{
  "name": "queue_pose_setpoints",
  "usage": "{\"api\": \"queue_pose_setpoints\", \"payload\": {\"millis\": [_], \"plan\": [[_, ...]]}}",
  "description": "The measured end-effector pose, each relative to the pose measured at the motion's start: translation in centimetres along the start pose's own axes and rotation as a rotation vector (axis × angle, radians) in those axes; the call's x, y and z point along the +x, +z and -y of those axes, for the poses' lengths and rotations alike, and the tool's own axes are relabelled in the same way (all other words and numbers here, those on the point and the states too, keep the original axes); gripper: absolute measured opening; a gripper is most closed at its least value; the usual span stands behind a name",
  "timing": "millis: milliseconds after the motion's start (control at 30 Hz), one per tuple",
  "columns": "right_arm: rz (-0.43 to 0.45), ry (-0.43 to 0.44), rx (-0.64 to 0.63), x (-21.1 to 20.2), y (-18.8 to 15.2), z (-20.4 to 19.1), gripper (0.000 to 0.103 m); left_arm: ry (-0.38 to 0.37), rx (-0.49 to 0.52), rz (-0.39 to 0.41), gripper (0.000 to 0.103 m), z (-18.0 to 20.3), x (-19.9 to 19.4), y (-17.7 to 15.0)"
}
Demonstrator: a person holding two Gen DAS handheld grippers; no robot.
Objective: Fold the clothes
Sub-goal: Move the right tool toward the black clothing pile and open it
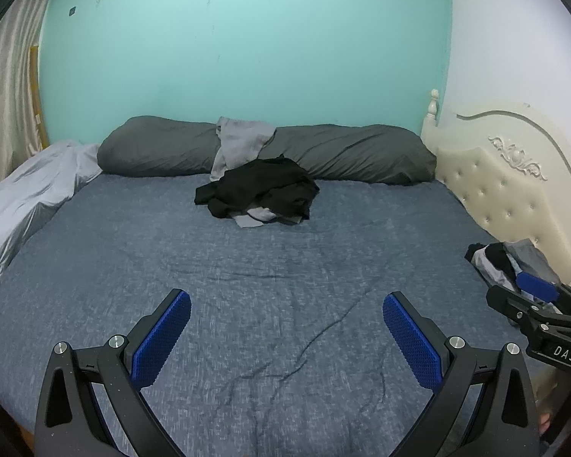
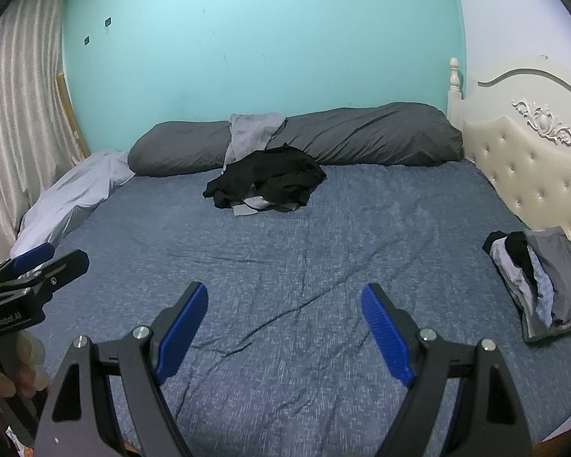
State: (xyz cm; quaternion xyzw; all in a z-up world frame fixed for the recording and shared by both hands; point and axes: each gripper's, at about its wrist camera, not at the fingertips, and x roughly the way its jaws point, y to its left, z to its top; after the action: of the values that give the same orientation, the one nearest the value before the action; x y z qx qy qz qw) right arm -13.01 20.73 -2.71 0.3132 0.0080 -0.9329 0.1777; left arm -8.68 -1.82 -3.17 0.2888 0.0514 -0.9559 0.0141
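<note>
A heap of unfolded clothes (image 1: 260,192), mostly black with some grey, lies at the far middle of the blue bed (image 1: 247,289); it also shows in the right wrist view (image 2: 266,184). A stack of folded clothes (image 2: 542,285) sits at the bed's right edge, also in the left wrist view (image 1: 510,264). My left gripper (image 1: 285,304) is open and empty above the near part of the bed. My right gripper (image 2: 283,301) is open and empty, to the right of the left one.
A long dark grey pillow (image 1: 342,154) with a grey garment (image 1: 241,139) draped on it lies along the turquoise wall. A light grey quilt (image 1: 26,198) is bunched at the left. A cream tufted headboard (image 2: 529,167) stands at the right.
</note>
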Motion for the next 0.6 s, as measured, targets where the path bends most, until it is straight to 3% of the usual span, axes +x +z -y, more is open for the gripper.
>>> {"api": "queue_pose_setpoints", "payload": {"millis": [600], "plan": [[-0.043,-0.004,-0.011,6.4,1.4,0.7,0.084,-0.034,-0.04,0.001,0.103,-2.0,6.3,1.8]]}}
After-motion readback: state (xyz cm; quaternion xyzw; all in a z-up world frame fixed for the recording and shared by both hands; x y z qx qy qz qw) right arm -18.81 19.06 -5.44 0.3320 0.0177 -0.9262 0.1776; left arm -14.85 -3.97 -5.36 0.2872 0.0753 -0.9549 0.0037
